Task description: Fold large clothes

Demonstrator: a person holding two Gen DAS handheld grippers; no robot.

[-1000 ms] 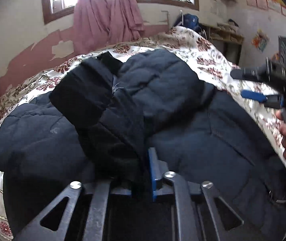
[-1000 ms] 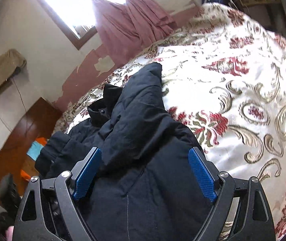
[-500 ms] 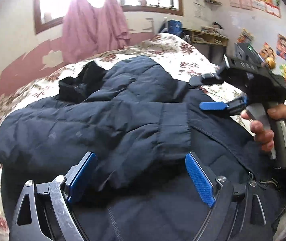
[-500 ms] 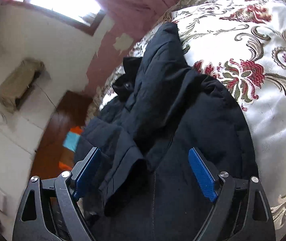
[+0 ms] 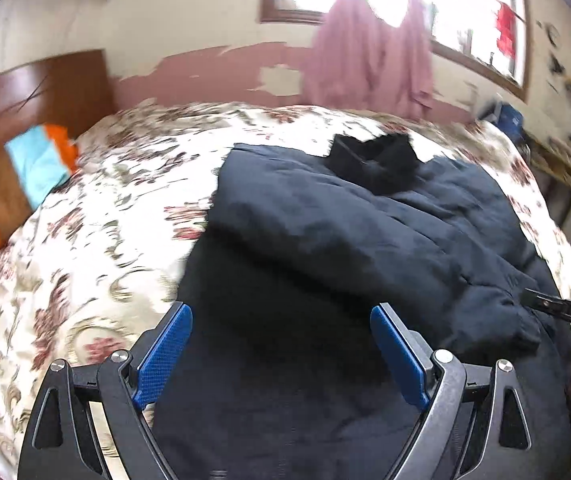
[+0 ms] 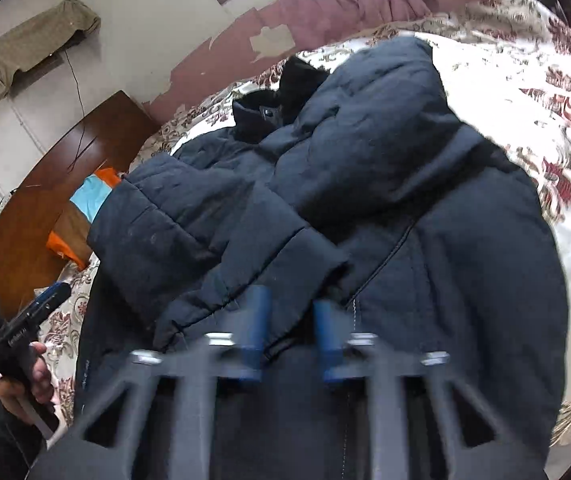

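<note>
the dark padded jacket (image 5: 365, 240) lies spread on the flowered bedspread (image 5: 85, 240), its collar (image 5: 373, 160) at twelve o'clock and a sleeve (image 6: 221, 248) folded across the chest toward the zip. a second ago the left gripper (image 5: 281, 352) was clamped on that sleeve; now its jaws stand released and wide, nothing between the blue pads, and it has swung over to the jacket's nine o'clock edge. the right gripper (image 6: 289, 336), wide open a moment back, has snapped its jaws together at six o'clock, clenched on a pinch of the jacket's front by the sleeve cuff, as far as the blur allows. one sleeve looks done, and the body fold likely comes next.
</note>
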